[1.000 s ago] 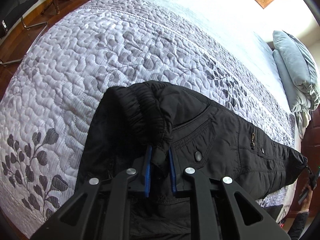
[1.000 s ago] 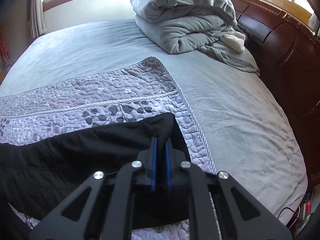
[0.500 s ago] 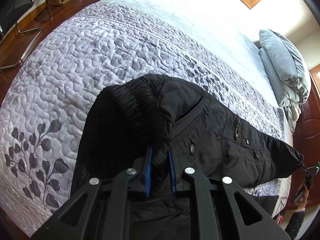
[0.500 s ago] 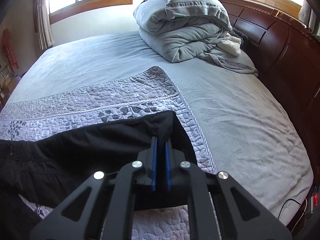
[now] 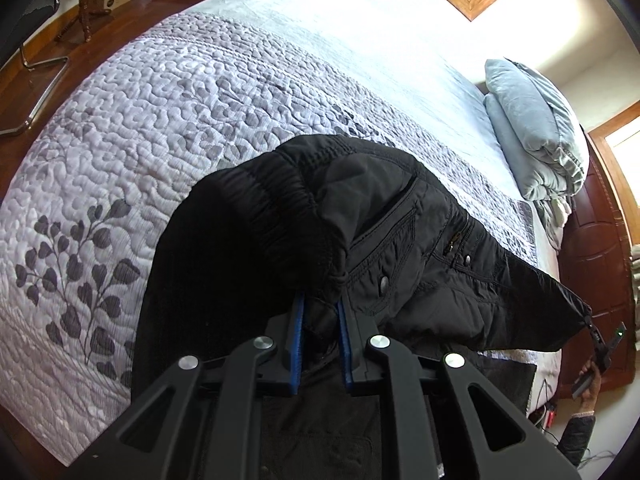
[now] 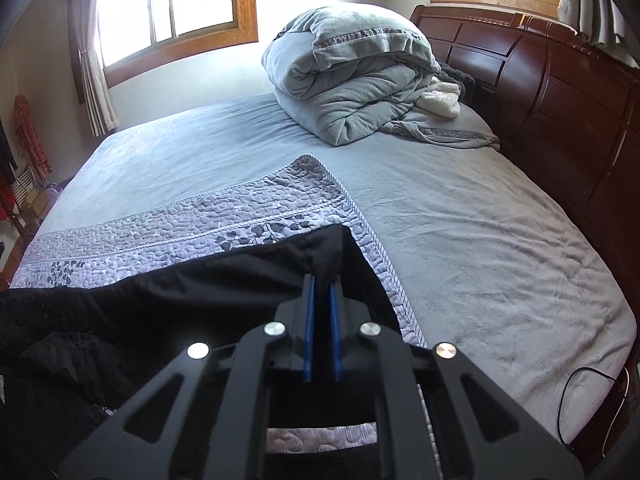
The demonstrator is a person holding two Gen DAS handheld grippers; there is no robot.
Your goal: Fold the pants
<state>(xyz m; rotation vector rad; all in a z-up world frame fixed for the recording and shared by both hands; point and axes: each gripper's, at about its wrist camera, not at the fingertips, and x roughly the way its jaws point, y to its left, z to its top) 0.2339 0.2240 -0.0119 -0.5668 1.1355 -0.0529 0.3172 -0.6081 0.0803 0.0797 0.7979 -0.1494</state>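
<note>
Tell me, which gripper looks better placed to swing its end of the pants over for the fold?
Probably the right gripper: it pinches the light hem of the pants, while the left gripper clamps the bulky waistband.

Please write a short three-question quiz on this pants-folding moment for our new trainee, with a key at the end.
1. True or false: the black pants lie flat and untouched on the quilted bedspread.
2. Which end of the pants does the left gripper clamp? A) elastic waistband B) leg hem C) side zipper
3. Fill in: the folded grey comforter sits near the wooden ____.

Key: 1. false, both grippers pinch them, the right gripper at the other end. 2. A. 3. headboard.
</note>
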